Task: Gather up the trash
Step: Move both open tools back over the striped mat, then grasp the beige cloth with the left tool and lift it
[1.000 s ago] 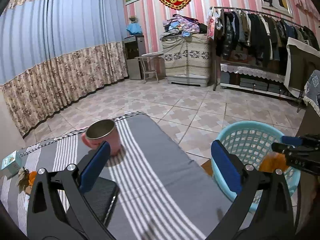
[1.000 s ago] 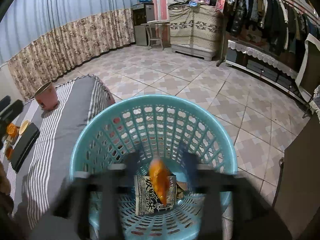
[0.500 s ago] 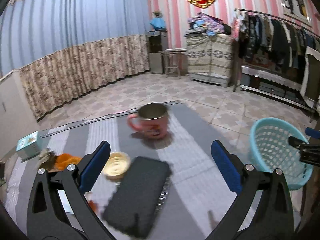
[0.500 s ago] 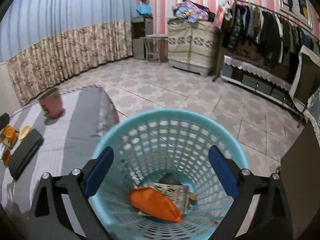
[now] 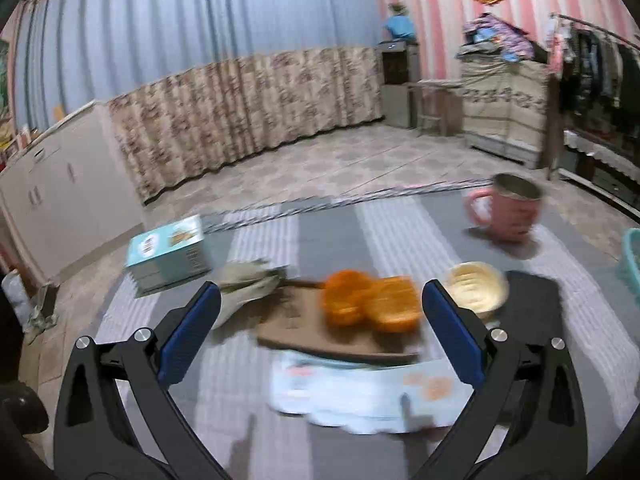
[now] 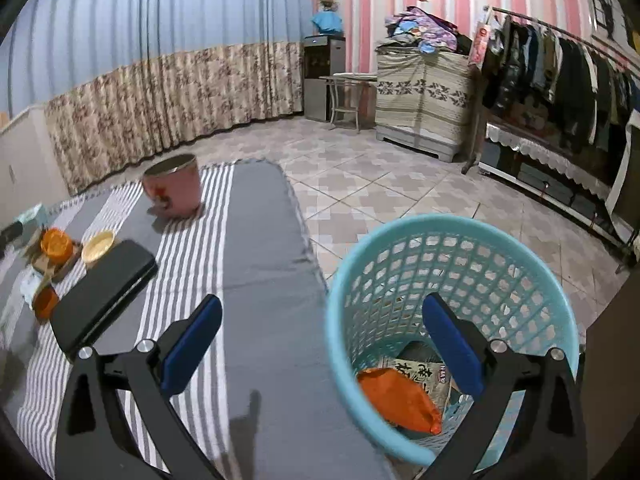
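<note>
the right gripper point(image 6: 322, 342) is opening wide and empty over the basket point(image 6: 404, 240); the left gripper point(image 5: 320, 330) is gaping above orange peels point(image 5: 370, 302).

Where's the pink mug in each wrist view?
Left wrist: pink mug at upper right, on the striped cloth, past the right finger.
Right wrist: pink mug at upper left, near the cloth's far edge.
Shared landmark: the cream dish beside the black case.

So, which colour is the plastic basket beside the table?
Light turquoise blue basket, an open lattice wall; it shows best in the right wrist view.
</note>
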### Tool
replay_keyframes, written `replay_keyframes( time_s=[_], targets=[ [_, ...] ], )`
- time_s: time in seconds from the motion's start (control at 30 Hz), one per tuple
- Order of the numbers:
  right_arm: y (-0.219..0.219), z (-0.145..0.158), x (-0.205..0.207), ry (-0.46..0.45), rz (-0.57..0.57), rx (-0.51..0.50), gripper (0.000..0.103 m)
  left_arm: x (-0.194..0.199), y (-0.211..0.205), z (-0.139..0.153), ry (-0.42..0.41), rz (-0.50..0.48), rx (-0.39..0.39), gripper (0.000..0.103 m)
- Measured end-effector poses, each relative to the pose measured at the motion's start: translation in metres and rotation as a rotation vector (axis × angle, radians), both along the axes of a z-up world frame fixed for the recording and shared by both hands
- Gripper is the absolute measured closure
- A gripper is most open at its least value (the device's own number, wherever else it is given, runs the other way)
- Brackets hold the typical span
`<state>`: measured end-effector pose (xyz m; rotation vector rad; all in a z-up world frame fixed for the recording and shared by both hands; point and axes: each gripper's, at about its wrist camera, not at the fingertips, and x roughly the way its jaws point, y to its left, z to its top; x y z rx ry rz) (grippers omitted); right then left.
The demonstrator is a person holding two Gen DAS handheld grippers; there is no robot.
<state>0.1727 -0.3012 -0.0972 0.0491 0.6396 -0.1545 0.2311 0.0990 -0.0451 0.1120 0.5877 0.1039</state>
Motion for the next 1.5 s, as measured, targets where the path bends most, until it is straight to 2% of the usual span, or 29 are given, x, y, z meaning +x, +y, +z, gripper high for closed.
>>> replay_keyframes(
  time_s=[0.2, 0.33, 0.43, 0.5, 0.53, 0.57, 0.6, 0.67, 0.77, 0.97, 1.13, 1.5],
  targets=[
    [0.021, -0.002, 0.003, 0.023, 0.019, -0.037, 0.005, 0.030, 0.060, -0.018, 0.066, 0.033, -0.036, 0.006],
    [0.032, -0.003, 0.008, 0.044, 0.030, -0.054, 0.005, 0.053, 0.071, -0.032, 0.104, 0.020, -0.038, 0.010],
    [0.043, -0.005, 0.015, 0.064, 0.033, -0.074, 0.005, 0.072, 0.076, -0.045, 0.153, 0.000, -0.077, 0.020],
    [0.046, -0.006, 0.019, 0.075, 0.029, -0.055, 0.005, 0.080, 0.073, -0.051, 0.178, -0.028, -0.084, 0.022],
    [0.048, -0.006, 0.021, 0.079, 0.032, -0.042, 0.005, 0.085, 0.071, -0.053, 0.188, -0.043, -0.077, 0.032],
    [0.052, -0.005, 0.025, 0.084, 0.038, -0.025, 0.005, 0.089, 0.071, -0.056, 0.202, -0.057, -0.080, 0.046],
    [0.058, -0.002, 0.029, 0.085, 0.047, -0.019, 0.005, 0.091, 0.072, -0.057, 0.212, -0.065, -0.088, 0.052],
    [0.069, 0.003, 0.036, 0.079, 0.067, -0.028, 0.005, 0.092, 0.079, -0.059, 0.222, -0.076, -0.134, 0.070],
    [0.092, 0.012, 0.046, 0.068, 0.105, -0.039, 0.005, 0.088, 0.088, -0.055, 0.197, -0.070, -0.162, 0.082],
    [0.141, 0.019, 0.066, 0.065, 0.196, -0.035, 0.005, 0.064, 0.097, -0.036, 0.102, -0.014, -0.100, 0.094],
    [0.180, 0.003, 0.088, 0.108, 0.243, -0.056, 0.005, 0.051, 0.098, -0.026, 0.053, -0.020, -0.030, 0.098],
    [0.235, -0.023, 0.128, 0.217, 0.334, -0.149, 0.005, 0.043, 0.115, -0.016, 0.038, -0.052, -0.111, 0.100]
  ],
)
